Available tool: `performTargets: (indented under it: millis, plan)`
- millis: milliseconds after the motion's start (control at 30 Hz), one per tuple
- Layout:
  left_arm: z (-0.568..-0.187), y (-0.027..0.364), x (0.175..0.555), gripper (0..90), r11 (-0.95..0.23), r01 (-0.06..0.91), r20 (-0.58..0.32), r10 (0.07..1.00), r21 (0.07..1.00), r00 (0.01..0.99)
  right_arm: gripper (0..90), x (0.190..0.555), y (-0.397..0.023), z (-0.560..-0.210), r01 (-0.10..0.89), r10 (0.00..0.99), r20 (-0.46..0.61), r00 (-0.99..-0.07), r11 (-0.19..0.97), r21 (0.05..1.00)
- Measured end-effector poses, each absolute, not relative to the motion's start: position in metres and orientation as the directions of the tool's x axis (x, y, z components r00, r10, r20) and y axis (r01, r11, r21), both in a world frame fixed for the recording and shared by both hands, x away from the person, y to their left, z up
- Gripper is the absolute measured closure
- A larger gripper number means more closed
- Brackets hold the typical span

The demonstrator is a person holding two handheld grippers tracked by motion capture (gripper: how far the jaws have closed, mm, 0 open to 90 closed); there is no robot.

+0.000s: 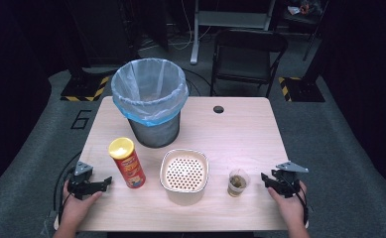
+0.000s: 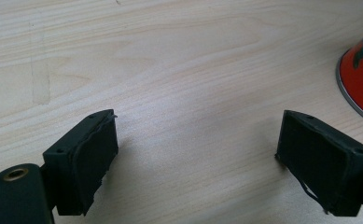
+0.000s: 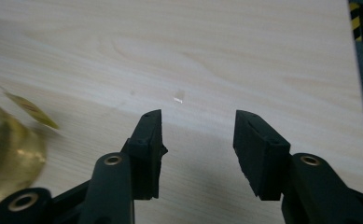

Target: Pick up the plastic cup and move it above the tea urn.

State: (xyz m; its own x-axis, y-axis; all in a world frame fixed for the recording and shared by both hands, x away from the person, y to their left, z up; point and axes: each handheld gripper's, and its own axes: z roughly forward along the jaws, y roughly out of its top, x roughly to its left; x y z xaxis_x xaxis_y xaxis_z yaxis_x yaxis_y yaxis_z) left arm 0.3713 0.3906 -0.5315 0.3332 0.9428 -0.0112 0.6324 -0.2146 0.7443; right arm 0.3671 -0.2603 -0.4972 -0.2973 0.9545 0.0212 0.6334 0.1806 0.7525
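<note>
Dim room, wooden table [image 1: 240, 129] | left hand-held gripper [image 1: 99, 185] spread, empty, beside chip can [image 1: 127, 162] | right hand-held gripper [image 1: 269, 180] spread, empty, near tea cup [image 1: 237, 183] | risk: clumsy nudge likely tips cup, spilling tea.

Pale matt wood-grain table [image 1: 240, 134].
Dark metal bin [image 1: 156, 131], thin translucent plastic liner [image 1: 148, 89]; glossy red can [image 1: 131, 168]; clear plastic cup [image 1: 237, 182].

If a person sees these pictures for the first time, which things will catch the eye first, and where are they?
First comes the grey bin with its pale blue liner, standing at the far left of the wooden table. In front of it, the red chip can with a yellow lid stands upright, beside a white perforated basket at the near centre. An open gripper rests at each near corner, left and right.
</note>
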Motion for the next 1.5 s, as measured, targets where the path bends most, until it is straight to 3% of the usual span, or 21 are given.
performTargets:
  millis: [133,400,567,733,1200,1500]
  plan:
    - [-0.532,0.390,0.371,11.9,-0.212,0.633,-0.014,0.943,0.744,0.332,53.3,0.359,-0.255,-0.472,0.600,0.945,0.015,-0.328,0.196,0.776]
    - [-0.532,0.390,0.371,11.9,-0.204,0.635,-0.017,0.946,0.745,0.324,53.2,0.357,-0.213,-0.409,0.523,0.851,0.073,-0.520,0.250,0.815]
    - [-0.532,0.389,0.371,11.9,-0.204,0.635,-0.017,0.946,0.745,0.324,56.5,0.368,-0.181,-0.397,0.515,0.806,0.084,-0.586,0.290,0.807]
    - [-0.532,0.390,0.371,12.0,-0.205,0.635,-0.016,0.946,0.745,0.324,57.4,0.377,-0.152,-0.393,0.504,0.758,0.100,-0.645,0.323,0.801]
    - [-0.532,0.389,0.372,12.0,-0.204,0.636,-0.014,0.947,0.744,0.320,55.6,0.395,-0.104,-0.396,0.496,0.706,0.132,-0.696,0.340,0.799]
    - [-0.532,0.389,0.372,12.0,-0.204,0.636,-0.014,0.947,0.744,0.320,68.8,0.404,-0.082,-0.408,0.499,0.696,0.080,-0.714,0.425,0.755]
